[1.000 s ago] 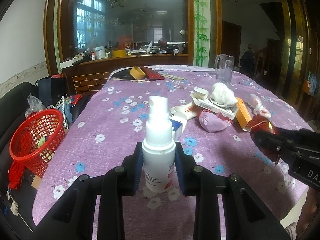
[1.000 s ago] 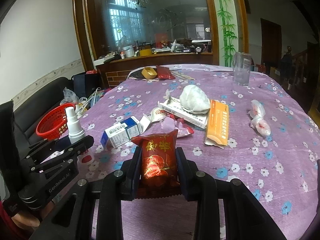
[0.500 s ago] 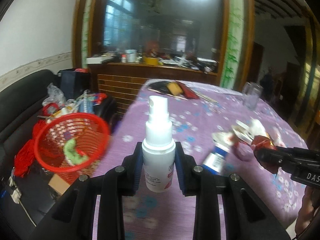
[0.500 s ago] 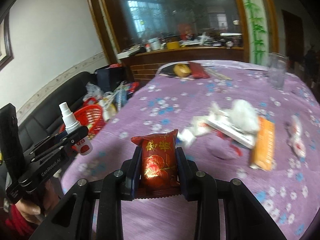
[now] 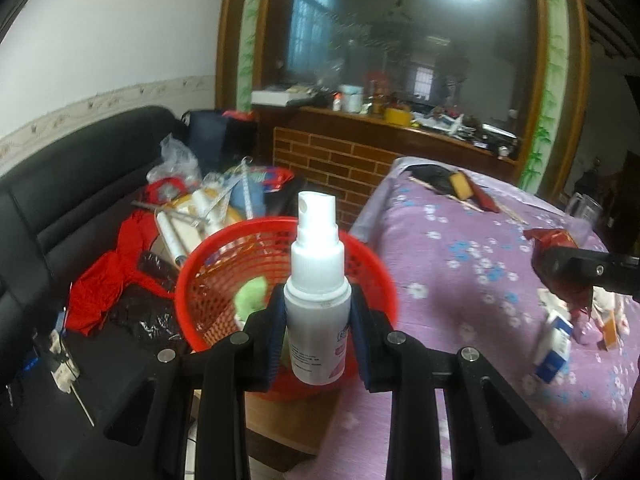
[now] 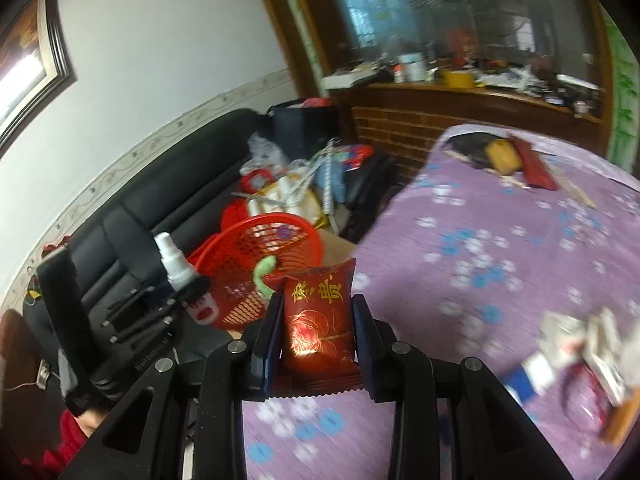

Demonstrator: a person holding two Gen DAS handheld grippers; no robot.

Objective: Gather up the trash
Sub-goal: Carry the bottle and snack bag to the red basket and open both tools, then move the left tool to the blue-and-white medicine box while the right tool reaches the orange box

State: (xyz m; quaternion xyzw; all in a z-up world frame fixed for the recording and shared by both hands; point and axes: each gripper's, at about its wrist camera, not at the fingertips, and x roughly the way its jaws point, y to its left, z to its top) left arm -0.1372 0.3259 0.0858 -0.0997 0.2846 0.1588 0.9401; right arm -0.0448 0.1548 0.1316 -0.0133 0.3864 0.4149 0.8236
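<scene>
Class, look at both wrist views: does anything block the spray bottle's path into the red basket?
Nothing visible does. The left gripper holds the spray bottle right by the red basket, whose open top holds only a green scrap.

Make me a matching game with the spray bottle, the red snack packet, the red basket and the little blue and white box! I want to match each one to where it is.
Things:
1. spray bottle
2. red snack packet
3. red basket
4. blue and white box

Places:
A. lying on the purple flowered tablecloth
B. beside the table, next to the black sofa
C. clamped in the left gripper
D. clamped in the right gripper

Pairs: 1-C, 2-D, 3-B, 4-A
</scene>
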